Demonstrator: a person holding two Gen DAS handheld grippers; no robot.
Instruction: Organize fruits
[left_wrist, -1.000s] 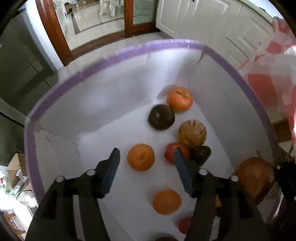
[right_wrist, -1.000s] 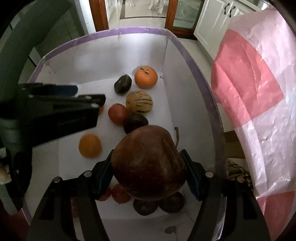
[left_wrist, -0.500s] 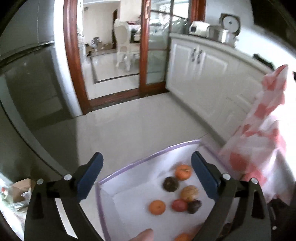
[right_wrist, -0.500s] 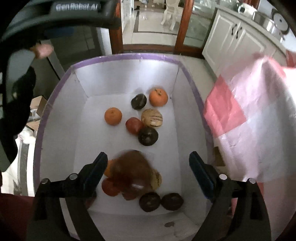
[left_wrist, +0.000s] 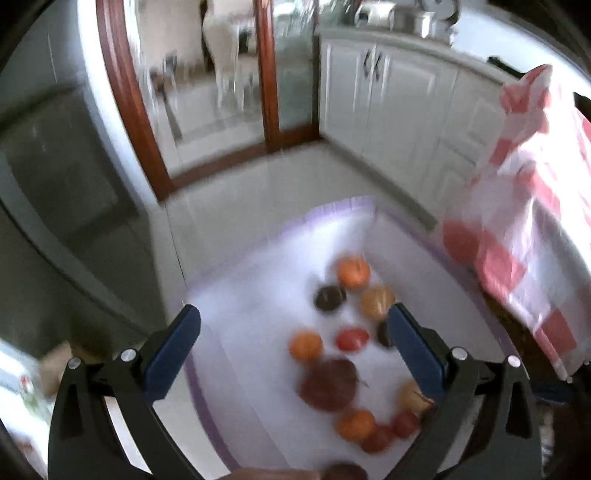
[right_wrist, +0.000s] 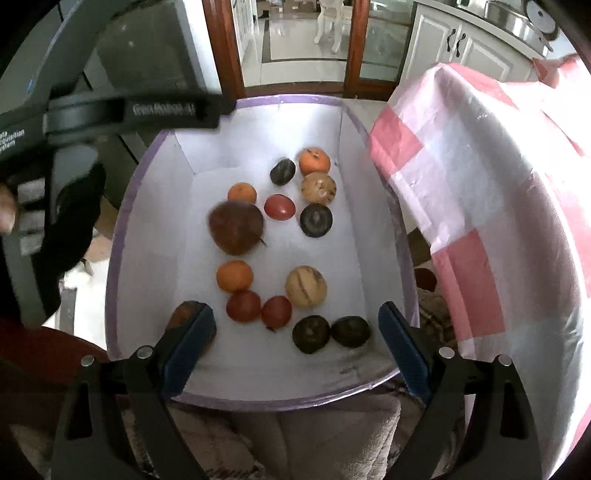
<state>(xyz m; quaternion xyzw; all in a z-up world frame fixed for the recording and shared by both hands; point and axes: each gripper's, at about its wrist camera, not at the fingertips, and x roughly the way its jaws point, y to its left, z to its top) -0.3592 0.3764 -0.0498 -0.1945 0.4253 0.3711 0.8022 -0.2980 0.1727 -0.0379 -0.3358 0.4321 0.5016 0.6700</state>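
Observation:
A white box with a purple rim (right_wrist: 122, 221) holds several fruits: a big dark red pomegranate (right_wrist: 236, 228), oranges (right_wrist: 235, 276), red tomatoes (right_wrist: 279, 207), striped yellow melons (right_wrist: 306, 287) and dark round fruits (right_wrist: 316, 220). My right gripper (right_wrist: 295, 336) is open and empty, above the box's near end. My left gripper (left_wrist: 293, 338) is open and empty, high above the box (left_wrist: 207, 417); its view is blurred, with the pomegranate (left_wrist: 328, 384) showing between its fingers. The left gripper's body crosses the top left of the right wrist view.
A pink and white checked cloth (right_wrist: 491, 206) hangs over the table at the box's right side. A beige cushion (right_wrist: 295, 439) lies under the box's near edge. White cabinets (left_wrist: 399, 103) and a wood-framed glass door (left_wrist: 266, 74) stand beyond on a tiled floor.
My right gripper opened and let go of the pomegranate, which now lies in the box left of the tomato. Both grippers rose away from the box; the left one opened wider.

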